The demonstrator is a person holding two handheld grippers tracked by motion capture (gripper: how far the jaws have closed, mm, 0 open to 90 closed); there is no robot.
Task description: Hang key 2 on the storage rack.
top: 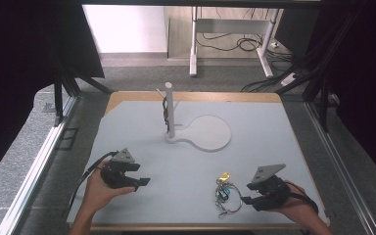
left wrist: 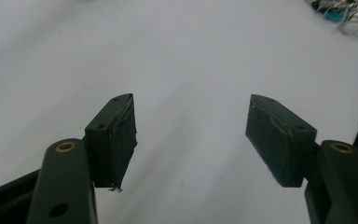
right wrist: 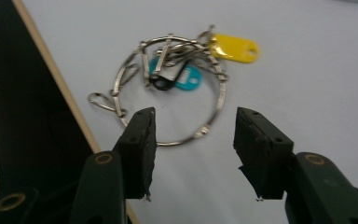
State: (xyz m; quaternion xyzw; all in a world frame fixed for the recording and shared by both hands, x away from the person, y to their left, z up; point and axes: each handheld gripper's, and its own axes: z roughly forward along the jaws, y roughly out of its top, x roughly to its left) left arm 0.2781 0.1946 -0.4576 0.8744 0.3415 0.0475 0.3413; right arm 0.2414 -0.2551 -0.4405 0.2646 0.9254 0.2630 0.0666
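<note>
The right gripper stands unclenched just short of the key ring; closing there may miss the thin wire. The left gripper gapes, holding nothing.

no readable text, no labels, brands or numbers anywhere

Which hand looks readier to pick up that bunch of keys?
The right. Its claw points at the key ring, open, with the ring's near edge just ahead of it. The left claw is open over bare table, farther from the keys.
</note>
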